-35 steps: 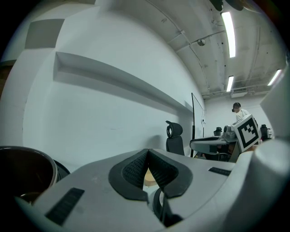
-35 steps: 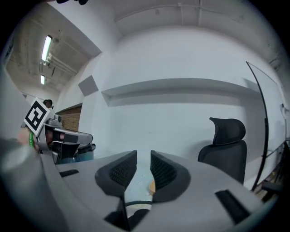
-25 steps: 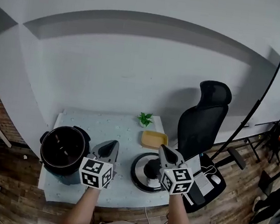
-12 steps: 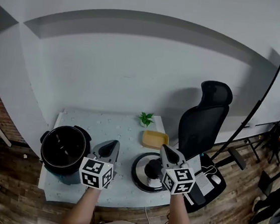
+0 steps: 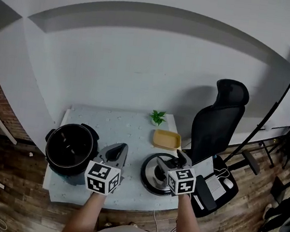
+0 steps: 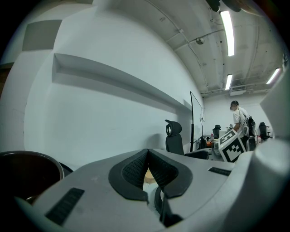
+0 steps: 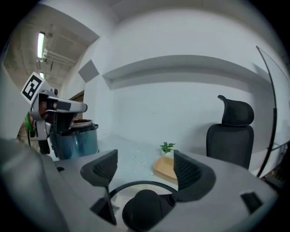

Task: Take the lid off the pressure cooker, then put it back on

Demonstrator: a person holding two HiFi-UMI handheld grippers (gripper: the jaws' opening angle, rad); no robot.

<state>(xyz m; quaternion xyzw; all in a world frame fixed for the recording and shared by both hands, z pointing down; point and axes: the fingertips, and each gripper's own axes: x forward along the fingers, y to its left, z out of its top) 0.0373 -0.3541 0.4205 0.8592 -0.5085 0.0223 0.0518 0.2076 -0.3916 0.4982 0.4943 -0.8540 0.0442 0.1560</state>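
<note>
The lid (image 5: 148, 175) lies off the pot, flat on the bench (image 5: 117, 128) at the person's right, well apart from the open pressure cooker (image 5: 71, 148) at the bench's left end. The right claw (image 7: 145, 174) hangs just above the lid with its jaws spread, the black knob (image 7: 145, 210) showing below and between them, not yet pinched. To do this pick-up well, I judge the claw should drop until both pads flank the knob evenly, then close squarely on it, so the lid lifts level instead of tipping on one edge. It should then be carried left and set down centred on the cooker's rim. The left claw (image 6: 147, 170) is pressed together on nothing and hovers between pot and lid; it could steady the cooker's body during seating. As for containers, the cooker's dark inner pot looks empty apart from a few glints. The shallow yellow tray (image 5: 167, 139) behind the lid also appears empty, with a small potted plant (image 5: 158, 117) just beyond it.
</note>
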